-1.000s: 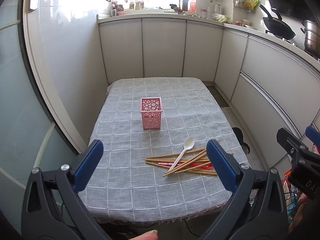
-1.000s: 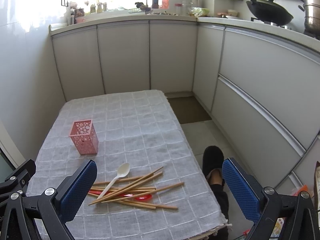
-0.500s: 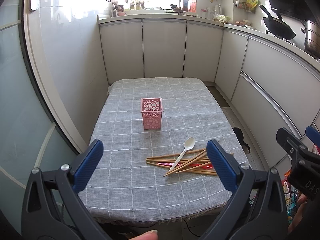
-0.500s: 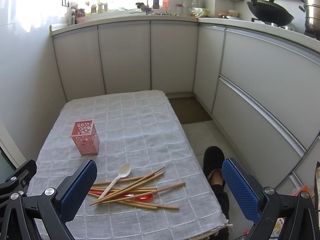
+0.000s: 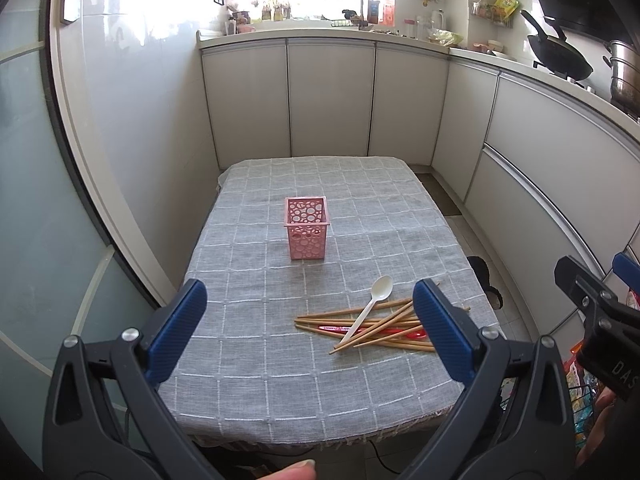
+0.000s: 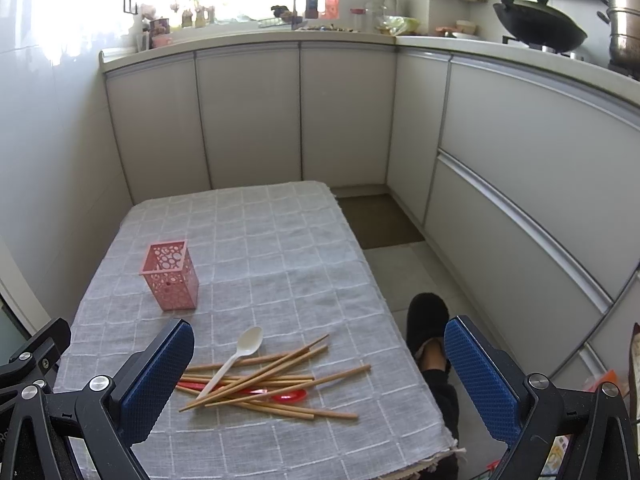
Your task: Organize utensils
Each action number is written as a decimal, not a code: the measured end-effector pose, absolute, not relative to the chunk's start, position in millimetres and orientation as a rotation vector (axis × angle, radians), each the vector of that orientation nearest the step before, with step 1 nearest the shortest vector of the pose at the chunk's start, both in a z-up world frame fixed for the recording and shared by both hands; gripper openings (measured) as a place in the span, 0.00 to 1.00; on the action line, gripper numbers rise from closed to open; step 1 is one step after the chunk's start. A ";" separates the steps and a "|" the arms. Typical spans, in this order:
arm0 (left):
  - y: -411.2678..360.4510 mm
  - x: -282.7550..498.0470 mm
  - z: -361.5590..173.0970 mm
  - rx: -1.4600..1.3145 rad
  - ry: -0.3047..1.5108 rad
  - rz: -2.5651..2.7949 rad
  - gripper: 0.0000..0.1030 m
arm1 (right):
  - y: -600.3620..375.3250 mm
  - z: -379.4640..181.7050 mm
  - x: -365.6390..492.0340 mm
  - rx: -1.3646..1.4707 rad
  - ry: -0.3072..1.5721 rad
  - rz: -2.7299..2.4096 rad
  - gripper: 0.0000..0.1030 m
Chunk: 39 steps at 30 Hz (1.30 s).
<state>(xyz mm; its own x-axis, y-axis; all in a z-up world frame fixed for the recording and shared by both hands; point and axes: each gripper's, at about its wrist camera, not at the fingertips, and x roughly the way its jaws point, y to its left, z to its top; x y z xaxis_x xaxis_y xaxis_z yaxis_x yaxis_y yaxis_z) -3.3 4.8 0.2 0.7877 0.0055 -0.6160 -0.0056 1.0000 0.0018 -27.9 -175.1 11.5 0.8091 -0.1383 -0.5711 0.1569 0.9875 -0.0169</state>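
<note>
A pink perforated holder (image 5: pixel 307 227) (image 6: pixel 170 274) stands upright and empty near the middle of the grey checked tablecloth (image 5: pixel 304 184). Nearer the front right lies a loose pile of several wooden chopsticks (image 5: pixel 372 326) (image 6: pixel 272 376), with a white plastic spoon (image 5: pixel 370 304) (image 6: pixel 236 356) across them and a red spoon (image 6: pixel 280 394) underneath. My left gripper (image 5: pixel 310 334) hovers open above the table's near edge, nothing between its fingers. My right gripper (image 6: pixel 318 376) is open too, held above the pile at the table's right side.
Kitchen cabinets (image 6: pixel 248 116) run along the back and right. A wok (image 6: pixel 536 24) and a steel pot (image 6: pixel 624 24) sit on the counter. A person's foot in a black slipper (image 6: pixel 426 332) is on the floor right of the table. A glass door (image 5: pixel 36 200) borders the left.
Both grippers have barely shifted; the views drift slightly. Nothing on the table has moved.
</note>
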 end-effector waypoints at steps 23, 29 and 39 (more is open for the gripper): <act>7.3 0.6 -1.2 0.005 0.665 0.031 0.99 | -176.8 5.8 -22.5 0.041 0.614 -0.138 1.00; 3.1 5.2 -4.3 0.017 0.667 0.047 0.99 | -180.5 -1.4 -14.3 0.047 0.628 -0.128 1.00; -1.4 33.1 -22.3 0.040 0.705 0.017 0.99 | -191.2 -26.1 10.8 0.003 0.683 -0.142 1.00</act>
<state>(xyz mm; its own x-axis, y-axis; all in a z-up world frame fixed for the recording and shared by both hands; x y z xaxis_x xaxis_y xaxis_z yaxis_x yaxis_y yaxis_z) 33.1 -1.4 -22.3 0.7616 0.0293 -0.6474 -0.0023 0.9991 0.0425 10.8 -191.2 -26.1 0.7665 -0.1293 -0.6290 0.1314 0.9904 -0.0434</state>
